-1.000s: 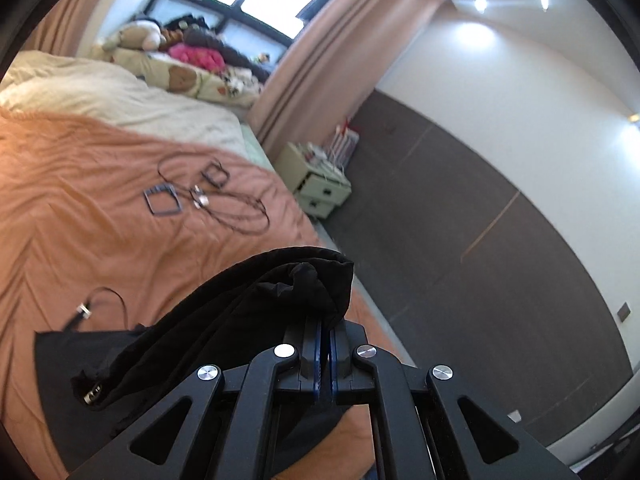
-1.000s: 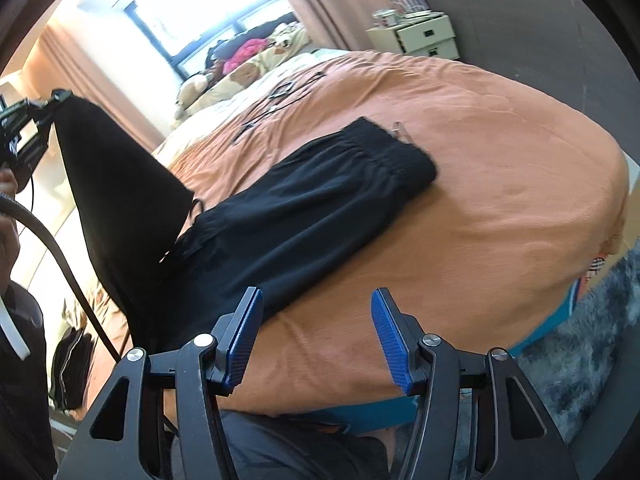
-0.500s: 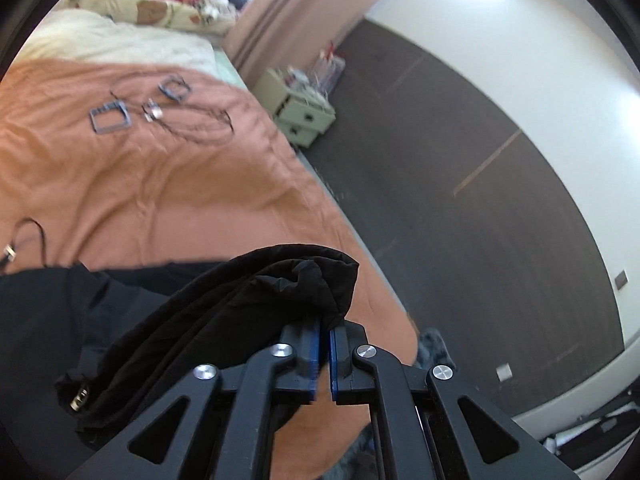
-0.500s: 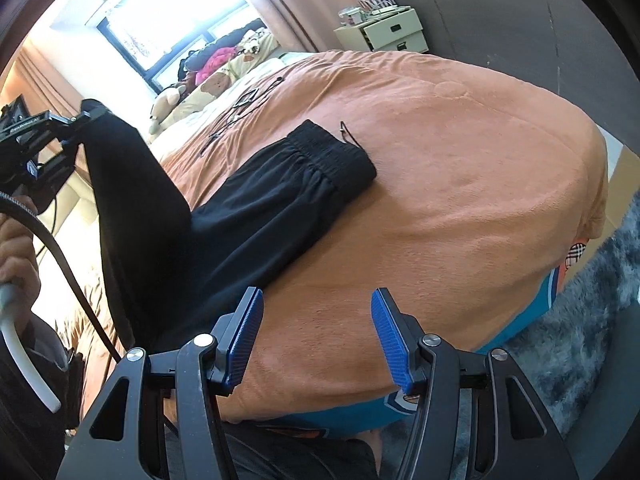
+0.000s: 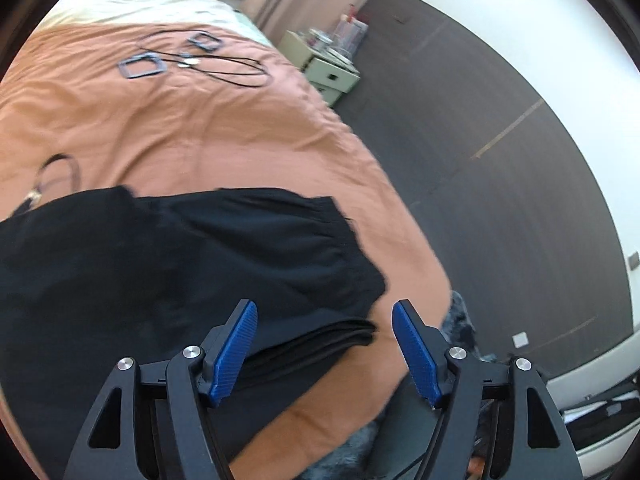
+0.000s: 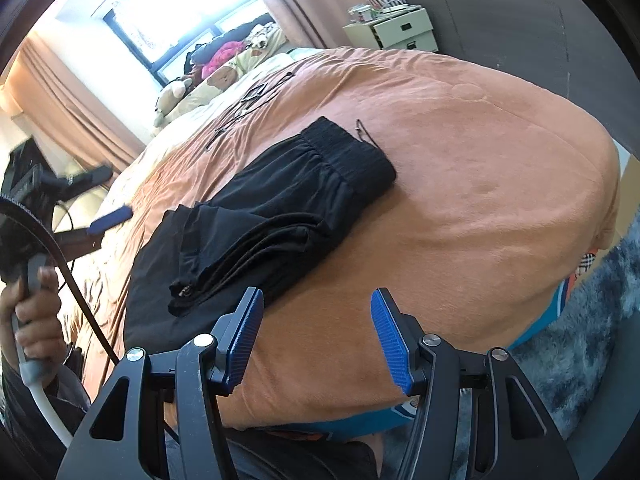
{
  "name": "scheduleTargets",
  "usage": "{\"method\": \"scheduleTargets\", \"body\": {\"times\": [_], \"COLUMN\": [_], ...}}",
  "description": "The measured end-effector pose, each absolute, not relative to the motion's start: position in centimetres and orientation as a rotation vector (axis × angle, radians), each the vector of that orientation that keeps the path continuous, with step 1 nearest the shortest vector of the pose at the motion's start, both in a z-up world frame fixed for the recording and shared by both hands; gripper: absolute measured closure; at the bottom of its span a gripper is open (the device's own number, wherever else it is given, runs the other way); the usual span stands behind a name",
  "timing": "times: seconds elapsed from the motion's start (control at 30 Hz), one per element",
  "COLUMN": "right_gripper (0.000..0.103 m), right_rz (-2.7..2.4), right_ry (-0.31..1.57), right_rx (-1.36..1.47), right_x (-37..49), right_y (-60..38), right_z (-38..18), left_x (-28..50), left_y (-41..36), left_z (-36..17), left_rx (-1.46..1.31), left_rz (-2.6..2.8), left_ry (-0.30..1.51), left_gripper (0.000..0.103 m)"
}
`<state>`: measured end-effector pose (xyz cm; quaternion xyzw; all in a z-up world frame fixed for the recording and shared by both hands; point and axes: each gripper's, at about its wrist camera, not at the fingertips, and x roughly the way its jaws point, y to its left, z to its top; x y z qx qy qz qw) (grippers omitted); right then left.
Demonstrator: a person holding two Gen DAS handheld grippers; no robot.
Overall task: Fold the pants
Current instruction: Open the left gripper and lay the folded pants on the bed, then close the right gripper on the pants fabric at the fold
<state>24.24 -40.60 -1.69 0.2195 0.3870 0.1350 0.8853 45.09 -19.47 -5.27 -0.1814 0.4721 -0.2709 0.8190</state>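
Left wrist view. We recorded the left gripper (image 5: 324, 344) with its blue-padded fingers (image 5: 234, 350) spread wide apart and nothing between them, poised over the near edge of the bed. The black pants (image 5: 192, 264) lay on the orange bedspread (image 5: 180, 128), spreading across the left and middle of the view, with a stack of folded layers showing just beyond the fingertips. On the bedspread farther off we noted thin black cables (image 5: 236, 72) and two small square frames (image 5: 142, 67). A loop of cord with a metal tip (image 5: 48, 180) lay at the far left edge of the pants. Beyond the bed stood a pale nightstand (image 5: 328, 72), with a dark wall panel (image 5: 500, 152) to the right.

Right wrist view. We recorded the right gripper (image 6: 318, 340) likewise open, its blue pads (image 6: 390, 340) well apart and empty, hovering above the bedspread (image 6: 480, 184) just beside the near end of the pants (image 6: 280, 216). The pants lay folded over on themselves, elastic waistband (image 6: 352, 156) at the far end, a doubled flap resting on top toward the near left. At the left edge we saw a hand (image 6: 32, 312) holding the other gripper (image 6: 96, 200), its fingers parted and blurred. A window (image 6: 188, 28), curtains (image 6: 68, 112), stuffed toys (image 6: 172, 92) and a grey rug (image 6: 592, 320) completed the entry
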Motion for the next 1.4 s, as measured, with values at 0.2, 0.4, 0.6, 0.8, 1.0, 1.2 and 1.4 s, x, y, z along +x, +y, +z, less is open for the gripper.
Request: {"method": "scheduleTargets", "body": {"times": [0.2,0.4,0.6,0.8,1.0,1.2,1.4], "right_gripper": [0.049,0.049,0.049,0.049,0.049,0.049,0.056], "right_rz": [0.31,0.365,0.432,0.517,0.596,0.663,0.694], "right_ry": [0.794,0.793,0.8,0.836,0.858,0.858,0.886], "right_rx": [0.36,0.247,0.111,-0.04,-0.13,-0.18,-0.203], "right_x": [25.6,27.6,29.7,32.3,33.9,34.6,36.1], "right_y": [-38.5,-36.0,-33.0,-29.6,-26.2,-23.0,-20.3], "right_z": [-0.6,0.2,0.7,0.6,0.6,0.1,-1.5], "left_x": [44.2,42.4,40.1,38.0,36.6,35.7,35.6], "left_y": [-12.8,-6.8,-1.5,1.2,2.6,3.3,4.0], "left_z": [-6.6,-8.6,-11.0,-12.6,-14.0,-14.4,-14.7], "left_rx": [-0.364,-0.382,-0.454,-0.501,-0.549,-0.582,-0.604], "left_rz": [-0.461,-0.356,-0.258,-0.182,-0.138,-0.123,-0.103], "left_ry": [0.998,1.012,1.022,1.025,1.035,1.025,1.028], "left_gripper": [0.031,0.031,0.031,0.031,0.032,0.032,0.036]}}
